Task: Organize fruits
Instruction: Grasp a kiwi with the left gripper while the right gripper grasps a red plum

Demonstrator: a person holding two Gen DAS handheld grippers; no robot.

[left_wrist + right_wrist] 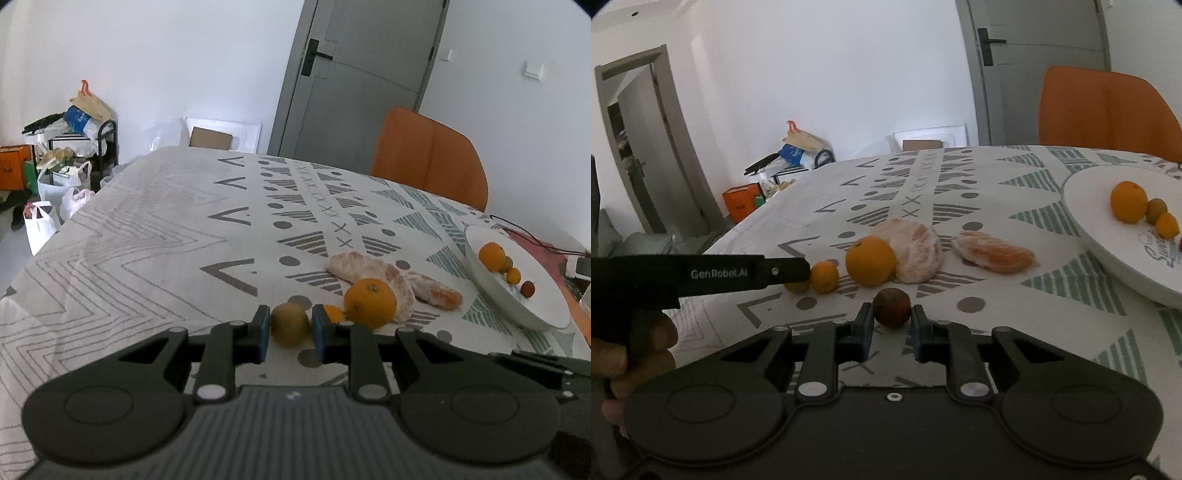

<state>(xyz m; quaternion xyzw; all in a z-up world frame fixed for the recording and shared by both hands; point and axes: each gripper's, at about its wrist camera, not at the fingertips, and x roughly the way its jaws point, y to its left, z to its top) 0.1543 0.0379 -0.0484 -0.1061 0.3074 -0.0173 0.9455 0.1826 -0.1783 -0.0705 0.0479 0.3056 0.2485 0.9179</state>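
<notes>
My left gripper point(290, 326) has its blue pads on both sides of a green-brown kiwi point(290, 325) on the patterned cloth; a narrow gap shows on the right side. My right gripper point(892, 323) straddles a dark red round fruit point(892, 306), pads close but apart from it. On the cloth lie a whole orange point(870, 260), a small orange point(824, 277), a peeled citrus half point(916, 249) and peeled segments point(995, 252). A white plate point(1089, 206) at the right holds an orange point(1128, 201), a kiwi point(1156, 209) and a small orange point(1167, 225).
An orange chair point(428, 155) stands behind the table's far right edge. Cables and a small device point(580, 264) lie past the plate. Bags and a loaded rack point(70, 147) stand on the floor to the left. A grey door point(369, 74) is behind.
</notes>
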